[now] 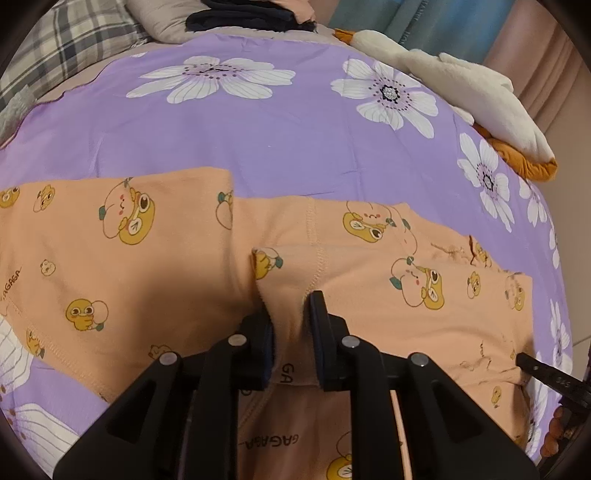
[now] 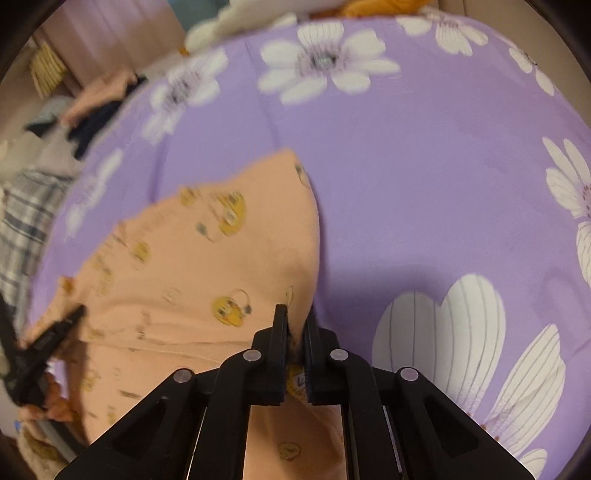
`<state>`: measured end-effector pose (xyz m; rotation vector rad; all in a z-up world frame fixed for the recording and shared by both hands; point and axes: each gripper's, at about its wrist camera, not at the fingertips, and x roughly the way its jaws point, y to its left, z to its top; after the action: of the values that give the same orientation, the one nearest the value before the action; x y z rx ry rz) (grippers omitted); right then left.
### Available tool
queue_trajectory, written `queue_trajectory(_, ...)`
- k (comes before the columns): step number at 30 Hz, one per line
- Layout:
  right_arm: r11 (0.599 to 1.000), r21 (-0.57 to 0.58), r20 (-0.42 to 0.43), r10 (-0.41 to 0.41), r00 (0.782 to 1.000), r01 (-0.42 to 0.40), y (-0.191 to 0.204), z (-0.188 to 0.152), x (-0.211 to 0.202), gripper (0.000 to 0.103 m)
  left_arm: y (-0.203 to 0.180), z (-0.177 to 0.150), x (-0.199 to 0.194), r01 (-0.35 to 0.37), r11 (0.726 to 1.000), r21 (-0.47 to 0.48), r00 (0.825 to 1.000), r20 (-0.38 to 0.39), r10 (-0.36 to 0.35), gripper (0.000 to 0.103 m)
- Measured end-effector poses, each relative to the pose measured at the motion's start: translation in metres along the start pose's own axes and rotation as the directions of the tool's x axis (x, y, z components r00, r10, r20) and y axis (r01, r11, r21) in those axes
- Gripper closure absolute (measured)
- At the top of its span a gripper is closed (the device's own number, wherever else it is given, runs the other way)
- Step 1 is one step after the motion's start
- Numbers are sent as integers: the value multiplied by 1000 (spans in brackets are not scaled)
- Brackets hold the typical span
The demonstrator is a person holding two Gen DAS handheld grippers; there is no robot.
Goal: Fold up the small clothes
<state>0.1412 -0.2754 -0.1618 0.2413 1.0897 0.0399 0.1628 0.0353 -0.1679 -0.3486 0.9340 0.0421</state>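
Note:
A small peach garment [image 1: 155,266] printed with yellow ducks lies partly folded on the purple flowered bedsheet [image 1: 258,136]. My left gripper [image 1: 290,314] is shut on a bunched part of it near the GAGAGA waistband. In the right wrist view the same garment [image 2: 207,258] spreads to the left, blurred. My right gripper [image 2: 295,325] is shut on its right edge and holds it just above the sheet [image 2: 424,184]. The right gripper's tip shows at the right edge of the left wrist view [image 1: 543,373], and the left gripper shows at the left edge of the right wrist view [image 2: 44,343].
A white and orange plush toy [image 1: 461,92] lies at the far right edge of the bed. Dark folded clothes [image 1: 251,16] and a plaid cloth [image 1: 62,51] sit at the far end. More clothes [image 2: 99,107] show at the upper left of the right wrist view.

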Motion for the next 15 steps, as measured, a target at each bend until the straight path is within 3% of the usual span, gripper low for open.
queue_trajectory(4,998,-34,17,-45,999,46,7,0,-1,96,-12,-7,3,-32,989,142,999,23,29,79)
queue_trajectory(6,999,-23,16,-38,999,38,4,1,3,96,-9,-5,5,-20,989,149,1000,14,18,79)
queue_trajectory(11,1000,1,20,-25,1000,25,3,5,6,96,6,5,8,70,994,82,997,-50,-66,78)
queue_trajectory(15,999,-23,20,-24,1000,24,5,5,5,96,13,1,4,166,980,114,985,-55,-161,75)
